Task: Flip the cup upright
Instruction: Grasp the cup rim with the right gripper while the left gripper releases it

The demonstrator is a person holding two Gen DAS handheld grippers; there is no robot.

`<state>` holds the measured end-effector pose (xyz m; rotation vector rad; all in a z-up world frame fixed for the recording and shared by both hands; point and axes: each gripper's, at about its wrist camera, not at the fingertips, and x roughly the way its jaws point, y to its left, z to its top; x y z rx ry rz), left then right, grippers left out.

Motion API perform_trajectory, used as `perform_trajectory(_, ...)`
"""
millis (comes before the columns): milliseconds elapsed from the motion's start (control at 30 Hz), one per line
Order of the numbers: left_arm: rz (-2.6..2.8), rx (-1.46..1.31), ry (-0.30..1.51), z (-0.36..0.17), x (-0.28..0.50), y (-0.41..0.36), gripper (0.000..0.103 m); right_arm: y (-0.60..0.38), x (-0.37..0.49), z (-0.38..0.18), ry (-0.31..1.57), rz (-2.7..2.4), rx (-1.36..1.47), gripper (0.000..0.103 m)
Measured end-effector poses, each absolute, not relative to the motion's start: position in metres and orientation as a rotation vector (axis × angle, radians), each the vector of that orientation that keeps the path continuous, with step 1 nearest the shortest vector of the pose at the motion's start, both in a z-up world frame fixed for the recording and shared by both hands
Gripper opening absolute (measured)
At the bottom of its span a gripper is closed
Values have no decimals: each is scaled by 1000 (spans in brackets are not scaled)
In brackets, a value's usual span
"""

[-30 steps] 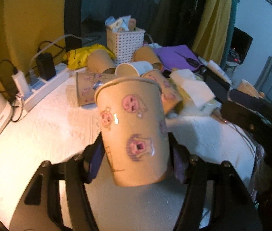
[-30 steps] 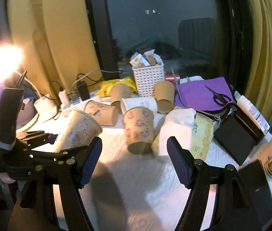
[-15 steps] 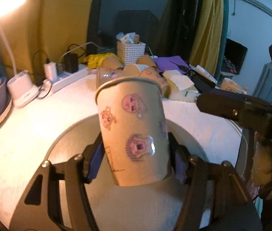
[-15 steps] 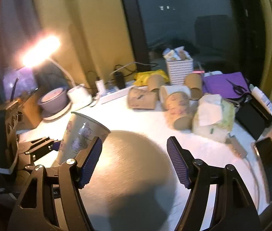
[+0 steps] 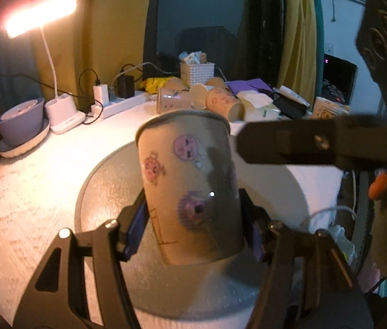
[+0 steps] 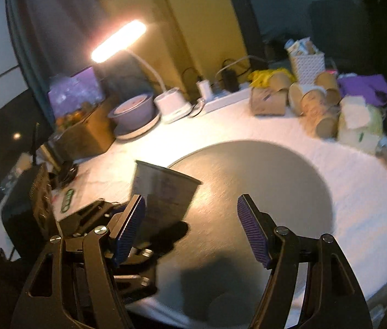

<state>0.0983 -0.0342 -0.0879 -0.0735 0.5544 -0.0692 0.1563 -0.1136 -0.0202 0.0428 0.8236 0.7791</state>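
We note left gripper (image 5: 195, 230) jaws pinching cup (image 5: 190, 186) at lower wall. Cup mouth up, tilted slightly, over grey round mat (image 6: 262, 192) on desk (image 5: 29, 192); contact between base and mat not clear. Right gripper (image 6: 190, 230) jaws spread wide, holding nothing, just beside cup. We record lamp (image 6: 119, 41) lit, more cups (image 5: 221, 101) lying near basket (image 5: 196, 74) at far edge.

Black hand-held gripper (image 6: 195, 233), ribbed purple pads (image 6: 251, 230), silver screws.
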Motion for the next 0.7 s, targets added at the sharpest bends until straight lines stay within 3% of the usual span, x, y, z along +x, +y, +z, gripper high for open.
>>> perform_trajectory(400, -167, -75, 372, -82, 37, -37, 62, -106, 126, -17, 875, 900, 150, 73)
perform_trajectory(700, -242, -64, 334, -74, 32, -41, 63, -107, 125, -13, 899, 948, 206, 73)
